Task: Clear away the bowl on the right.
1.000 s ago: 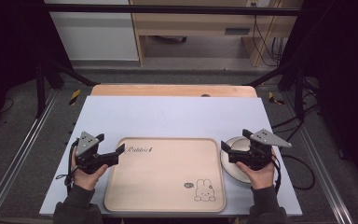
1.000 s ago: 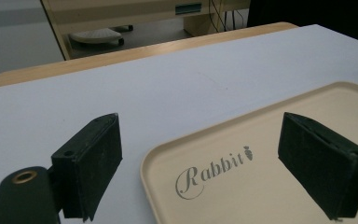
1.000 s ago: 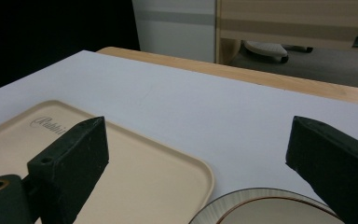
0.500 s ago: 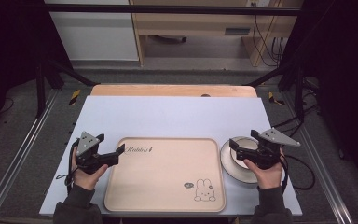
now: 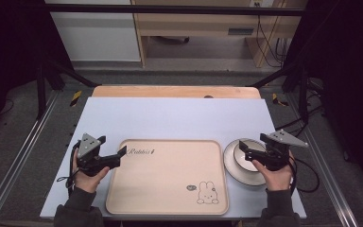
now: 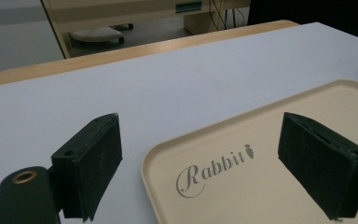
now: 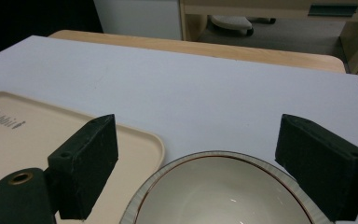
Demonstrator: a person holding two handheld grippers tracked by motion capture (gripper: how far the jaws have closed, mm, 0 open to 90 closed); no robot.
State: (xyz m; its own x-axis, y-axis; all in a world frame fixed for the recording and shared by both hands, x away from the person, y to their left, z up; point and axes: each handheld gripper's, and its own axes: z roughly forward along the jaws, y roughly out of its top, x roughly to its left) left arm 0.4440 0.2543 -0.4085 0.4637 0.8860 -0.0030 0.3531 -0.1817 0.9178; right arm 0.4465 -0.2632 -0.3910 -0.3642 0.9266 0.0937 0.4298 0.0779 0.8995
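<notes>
A beige tray (image 5: 170,182) printed with "Rabbit" and a bunny lies at the table's near middle. A white bowl (image 5: 236,163) with a thin brown rim line stands just right of it. My left gripper (image 5: 111,146) rests open at the tray's left edge, and its jaws straddle the tray corner (image 6: 261,186) without touching. My right gripper (image 5: 246,150) hovers over the bowl's right side, its jaws wide apart. They have just been closing a little. The bowl (image 7: 214,196) sits low between them, and the pads are clear of it.
The light blue table top (image 5: 179,118) stretches away behind the tray, with a wooden strip (image 5: 175,92) along its far edge. Metal rails (image 5: 23,151) run along both sides. Wooden furniture and cables (image 5: 269,42) stand beyond the table.
My right hand and gripper have drifted slightly to the right, uncovering more of the bowl. The left gripper and the tray have stayed put.
</notes>
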